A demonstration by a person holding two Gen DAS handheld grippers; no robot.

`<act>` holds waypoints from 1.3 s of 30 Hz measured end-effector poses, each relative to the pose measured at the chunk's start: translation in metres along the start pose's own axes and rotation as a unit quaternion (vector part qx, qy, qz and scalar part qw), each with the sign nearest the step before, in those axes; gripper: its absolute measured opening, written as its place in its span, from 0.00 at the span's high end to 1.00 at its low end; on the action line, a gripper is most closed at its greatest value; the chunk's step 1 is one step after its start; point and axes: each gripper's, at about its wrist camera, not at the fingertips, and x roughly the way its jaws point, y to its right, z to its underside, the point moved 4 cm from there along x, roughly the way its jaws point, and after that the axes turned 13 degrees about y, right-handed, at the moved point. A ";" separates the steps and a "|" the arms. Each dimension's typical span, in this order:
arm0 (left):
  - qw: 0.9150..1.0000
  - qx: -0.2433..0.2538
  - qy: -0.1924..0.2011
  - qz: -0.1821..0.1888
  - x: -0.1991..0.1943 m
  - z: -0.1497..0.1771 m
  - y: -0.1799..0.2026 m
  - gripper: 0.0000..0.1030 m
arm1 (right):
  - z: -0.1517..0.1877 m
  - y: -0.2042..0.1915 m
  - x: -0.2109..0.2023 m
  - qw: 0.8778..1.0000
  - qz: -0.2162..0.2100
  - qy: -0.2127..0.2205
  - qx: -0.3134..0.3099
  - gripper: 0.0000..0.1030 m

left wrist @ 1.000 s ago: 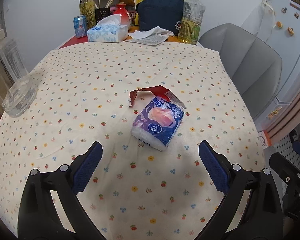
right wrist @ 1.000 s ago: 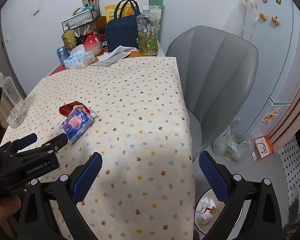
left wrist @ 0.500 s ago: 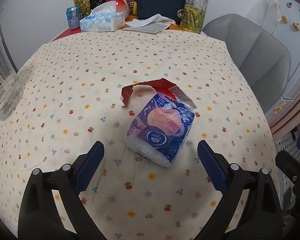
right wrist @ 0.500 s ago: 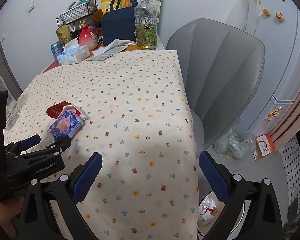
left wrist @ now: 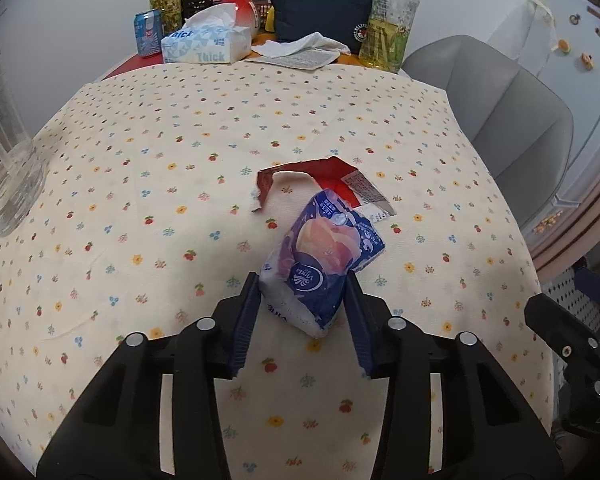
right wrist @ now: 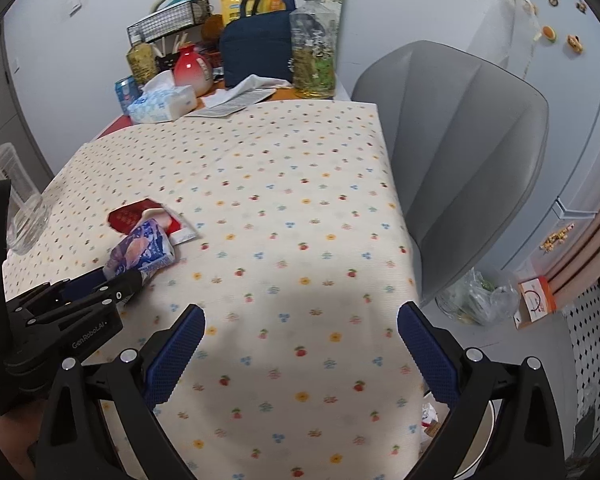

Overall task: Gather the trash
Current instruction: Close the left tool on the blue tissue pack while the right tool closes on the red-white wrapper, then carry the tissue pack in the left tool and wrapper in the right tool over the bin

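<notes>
Left gripper [left wrist: 302,300] jaws closing around the near end of a blue tissue pack [left wrist: 324,264], pads touching its sides, on the floral-cloth table [left wrist: 140,184]. Torn red wrapper [left wrist: 336,178] just behind the pack. Right gripper [right wrist: 300,344] jaws wide apart, empty, over the table's near edge.

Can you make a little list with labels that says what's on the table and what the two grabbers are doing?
surface: flowered tablecloth
trash: blue tissue pack; torn red wrapper behind it
left gripper: jaws closing around the blue tissue pack
right gripper: open, empty, over bare cloth
left edge: clear glass
far end: tissue box, navy bag
</notes>
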 end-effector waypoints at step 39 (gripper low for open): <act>0.994 -0.055 0.039 -0.086 0.020 -0.030 -0.088 0.75 | -0.025 -0.102 0.084 0.996 -0.054 -0.019 -0.073 0.55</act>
